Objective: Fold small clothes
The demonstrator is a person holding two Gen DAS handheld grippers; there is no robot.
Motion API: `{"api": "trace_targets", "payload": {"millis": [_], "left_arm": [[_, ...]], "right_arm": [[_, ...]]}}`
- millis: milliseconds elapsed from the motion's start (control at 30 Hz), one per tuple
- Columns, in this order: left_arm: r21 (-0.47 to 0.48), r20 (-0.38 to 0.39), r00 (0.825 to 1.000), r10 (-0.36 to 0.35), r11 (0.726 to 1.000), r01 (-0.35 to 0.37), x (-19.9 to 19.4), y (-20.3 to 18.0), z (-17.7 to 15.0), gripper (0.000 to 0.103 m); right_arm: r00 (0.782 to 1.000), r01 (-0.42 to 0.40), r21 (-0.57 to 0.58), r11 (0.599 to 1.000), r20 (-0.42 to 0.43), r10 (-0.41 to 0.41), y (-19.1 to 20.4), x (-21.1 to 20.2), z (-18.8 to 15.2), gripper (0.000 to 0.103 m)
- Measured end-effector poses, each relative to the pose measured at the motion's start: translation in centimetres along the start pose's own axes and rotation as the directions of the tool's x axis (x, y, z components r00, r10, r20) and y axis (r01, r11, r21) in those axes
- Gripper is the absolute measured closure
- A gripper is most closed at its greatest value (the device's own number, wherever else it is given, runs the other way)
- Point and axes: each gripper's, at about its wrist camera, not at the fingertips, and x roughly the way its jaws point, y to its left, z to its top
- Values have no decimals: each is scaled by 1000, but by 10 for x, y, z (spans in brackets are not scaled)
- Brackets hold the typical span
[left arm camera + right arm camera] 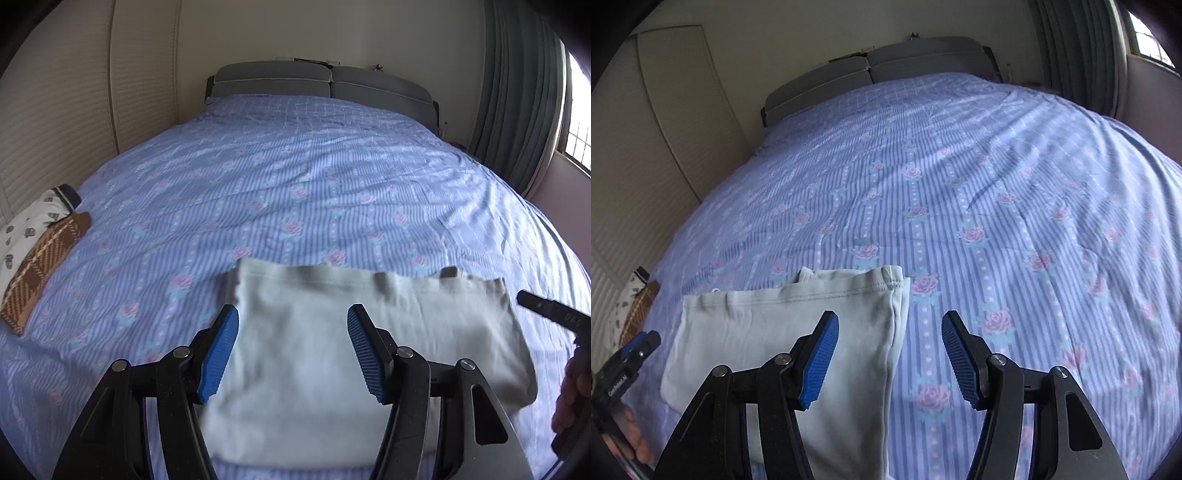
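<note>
A pale grey-green folded garment [332, 350] lies flat on the blue floral bed sheet [295, 184] near the bed's front edge. My left gripper [291, 350] is open and empty, hovering over the garment's left part. My right gripper [890, 354] is open and empty, astride the garment's right edge [897, 332]; its left finger is over the cloth, its right finger over the sheet. The garment [768, 332] shows a stitched hem at its far side. The right gripper's tip [546, 310] shows at the right in the left wrist view, and the left gripper [631, 354] at the left in the right wrist view.
A brown plaid cloth [44, 266] and a white printed garment [26, 225] lie at the bed's left edge by louvred closet doors [55, 129]. A grey headboard [321, 83] stands at the far end. Curtains [517, 92] and a window are to the right.
</note>
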Motion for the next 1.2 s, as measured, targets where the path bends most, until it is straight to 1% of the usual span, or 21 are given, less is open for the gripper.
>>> {"api": "trace_targets", "payload": {"millis": [33,67,200,333,433,467,533,567,600,667,767,900,1033,1200], "left_arm": [[-1,0,1000,0,1000,0,3,-3,4,42],[-1,-1,1000,-2,1000,2,5,-5,6,42],[9,-1,1000,-5,1000,5,10,-11,10,42],[9,-17,1000,-5,1000,5,16,-9,7,42],[3,-29,1000,-5,1000,5,18,-6,5,42],[0,-31,1000,-5,1000,5,19,-6,4,42],[-2,-34,999,-7,1000,7,19,-4,4,42],[-1,-33,999,-7,1000,7,19,-4,4,42],[1,-31,999,-7,1000,7,17,-3,4,42],[4,-25,1000,-7,1000,7,14,0,5,42],[7,-10,1000,-7,1000,7,6,4,8,42],[-2,11,1000,-14,1000,14,-6,14,12,42],[-14,39,999,-16,1000,16,-21,30,16,42],[-39,68,998,-16,999,18,-42,58,22,42]], "right_arm": [[1000,-11,6,1000,-13,11,-4,8,5,46],[999,-23,13,1000,-26,24,-7,15,9,50],[996,-58,18,998,-62,59,-14,34,16,58],[993,-76,16,997,-91,77,-17,50,15,63],[990,-105,18,994,-94,106,-18,59,16,66],[987,-125,19,992,-96,126,-18,62,17,69],[978,-176,35,984,-107,179,-19,68,18,80],[972,-201,48,978,-112,205,-21,71,19,87],[967,-219,62,974,-116,225,-22,73,19,90],[965,-230,70,971,-110,237,-22,72,19,91],[970,-219,61,974,-92,224,-18,64,19,93],[975,-212,53,976,-56,215,-7,43,24,93],[973,-227,39,973,-43,228,20,21,34,93],[958,-274,18,961,-76,275,64,9,42,93]]}}
